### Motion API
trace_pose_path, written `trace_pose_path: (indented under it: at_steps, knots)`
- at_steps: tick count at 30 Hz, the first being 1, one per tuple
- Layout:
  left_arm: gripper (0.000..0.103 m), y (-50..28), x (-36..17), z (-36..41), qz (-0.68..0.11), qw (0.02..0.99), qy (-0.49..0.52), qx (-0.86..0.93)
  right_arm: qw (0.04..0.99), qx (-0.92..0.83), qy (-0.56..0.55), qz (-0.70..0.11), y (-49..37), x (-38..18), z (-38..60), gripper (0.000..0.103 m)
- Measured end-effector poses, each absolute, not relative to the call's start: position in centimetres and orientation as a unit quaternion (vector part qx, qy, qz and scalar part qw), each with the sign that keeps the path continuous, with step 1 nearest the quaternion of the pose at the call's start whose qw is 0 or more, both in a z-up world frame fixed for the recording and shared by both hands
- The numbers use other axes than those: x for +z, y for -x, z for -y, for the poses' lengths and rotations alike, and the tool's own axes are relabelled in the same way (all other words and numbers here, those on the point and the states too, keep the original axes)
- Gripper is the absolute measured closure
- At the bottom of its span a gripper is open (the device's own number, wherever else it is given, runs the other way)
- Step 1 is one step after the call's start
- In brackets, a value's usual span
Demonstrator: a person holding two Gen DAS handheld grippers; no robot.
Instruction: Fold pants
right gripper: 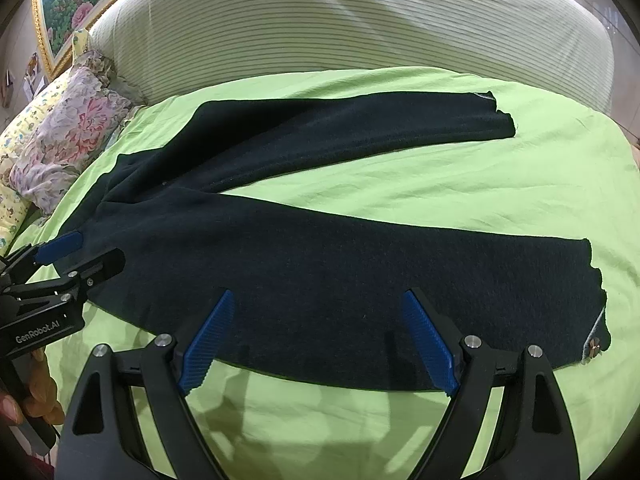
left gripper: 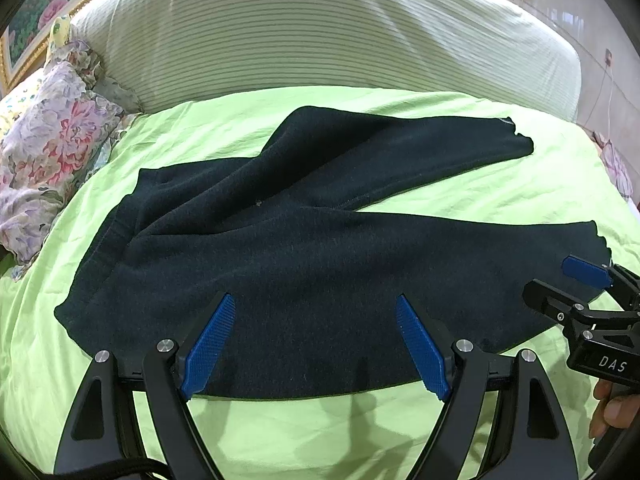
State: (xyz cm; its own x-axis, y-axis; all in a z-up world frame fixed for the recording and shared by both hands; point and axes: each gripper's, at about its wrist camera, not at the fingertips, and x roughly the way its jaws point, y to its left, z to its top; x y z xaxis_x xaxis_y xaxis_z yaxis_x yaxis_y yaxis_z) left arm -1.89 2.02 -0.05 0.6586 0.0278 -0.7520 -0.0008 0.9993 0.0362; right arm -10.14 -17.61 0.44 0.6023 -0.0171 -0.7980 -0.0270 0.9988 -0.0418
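Dark navy pants [left gripper: 304,240] lie flat on a lime green bed sheet [left gripper: 120,360], waistband to the left, the two legs spread apart in a V toward the right. They also show in the right wrist view [right gripper: 360,272]. My left gripper [left gripper: 314,320] is open and empty, hovering over the near edge of the pants by the seat. My right gripper [right gripper: 318,316] is open and empty over the near leg. The right gripper also shows in the left wrist view [left gripper: 576,300]. The left gripper also shows in the right wrist view [right gripper: 68,264].
A striped pale headboard cushion [left gripper: 320,32] stands behind the bed. Floral pillows [left gripper: 52,148] lie at the far left. A gold-framed flower painting [right gripper: 80,4] hangs on the wall. A cable [left gripper: 610,92] hangs on the right wall.
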Motion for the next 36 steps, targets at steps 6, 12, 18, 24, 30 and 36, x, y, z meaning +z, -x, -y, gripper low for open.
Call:
trace_pose_path:
  at_steps: [6,12,18,24,30,36]
  knots:
    - [0.02,1.5,0.0,-2.0,-0.419,0.908,-0.022,0.007,0.894,0.001,0.017,-0.448,10.1,0.6,18.1,0.017]
    - [0.02,0.3,0.4,-2.1,-0.428,0.903,-0.024,0.003,0.894,-0.004,-0.002,-0.447,9.5,0.9,19.1,0.017]
    - [0.02,-1.7,1.0,-2.0,-0.435,0.9,-0.033,-0.012,0.904,-0.013,-0.01,-0.428,7.9,1.9,21.0,0.017]
    - [0.02,-4.8,1.9,-1.2,-0.442,0.896,-0.035,-0.03,0.902,-0.016,-0.033,-0.429,5.1,3.1,23.4,0.017]
    - [0.02,-8.6,2.5,-0.5,-0.451,0.89,-0.041,-0.046,0.904,-0.025,-0.034,-0.426,1.8,4.2,25.9,0.017]
    - [0.02,-13.1,2.9,-0.1,-0.459,0.886,-0.041,-0.052,0.901,-0.034,-0.043,-0.43,-2.0,4.7,29.0,0.016]
